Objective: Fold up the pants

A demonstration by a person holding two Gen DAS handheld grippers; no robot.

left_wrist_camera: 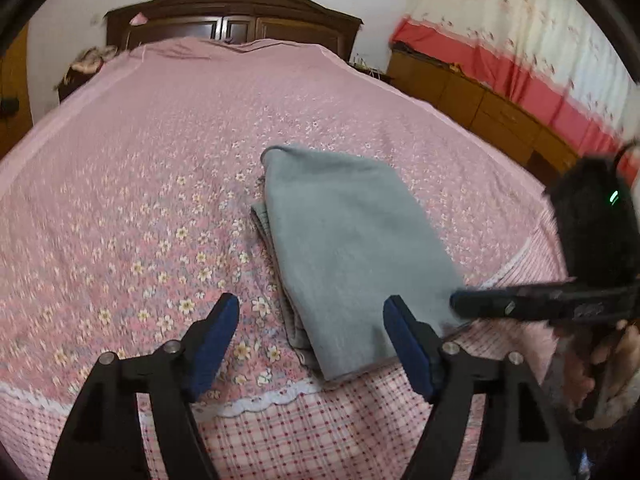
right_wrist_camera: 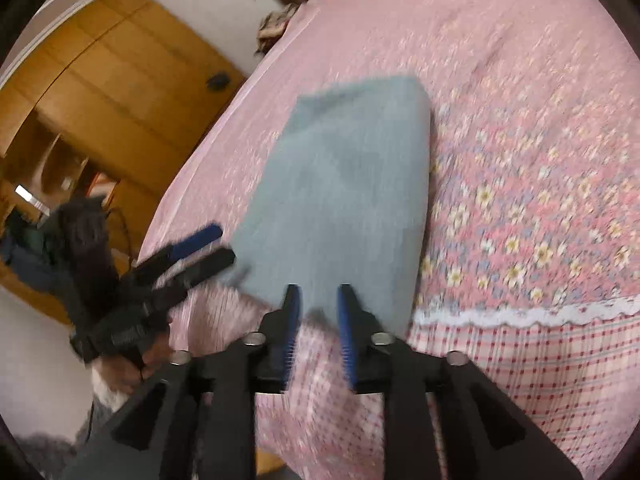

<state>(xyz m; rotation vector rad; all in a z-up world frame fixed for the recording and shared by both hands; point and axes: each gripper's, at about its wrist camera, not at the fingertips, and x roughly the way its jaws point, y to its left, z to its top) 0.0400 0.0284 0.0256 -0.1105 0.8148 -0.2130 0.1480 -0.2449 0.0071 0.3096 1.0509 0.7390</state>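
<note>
From the left wrist camera, the left gripper (left_wrist_camera: 312, 344) stood with its blue-padded jaws wide apart and nothing between them, poised above the near edge of the bed. The grey pants (left_wrist_camera: 344, 248) lay already folded into a compact, layered rectangle on the pink floral bedspread (left_wrist_camera: 140, 184), their near end just reaching the white lace trim (left_wrist_camera: 272, 398) and the checked border beyond it. Stacked edges of cloth showed along the bundle's left side. At the right, the right gripper (left_wrist_camera: 460, 304) reached in level from the side, its tip at the bundle's right edge; this view did not settle how far its jaws were parted. A dark wooden headboard (left_wrist_camera: 236, 12) closed the far end of the bed.

From the right wrist camera, the right gripper (right_wrist_camera: 318, 300) held its jaws narrowly apart, over the near edge of the pants (right_wrist_camera: 344, 184), with no cloth visibly pinched between the pads. The left gripper (right_wrist_camera: 204, 246) appeared at the left, open, just beside the bundle's near left corner. A wooden wardrobe (right_wrist_camera: 100, 80) stood beyond the bed.

The fabric looked soft, light and limp, probably a knit that would sag and slide open if lifted by one layer. A further fold or a move would best be taken at the two near corners, pinching all layers together.
</note>
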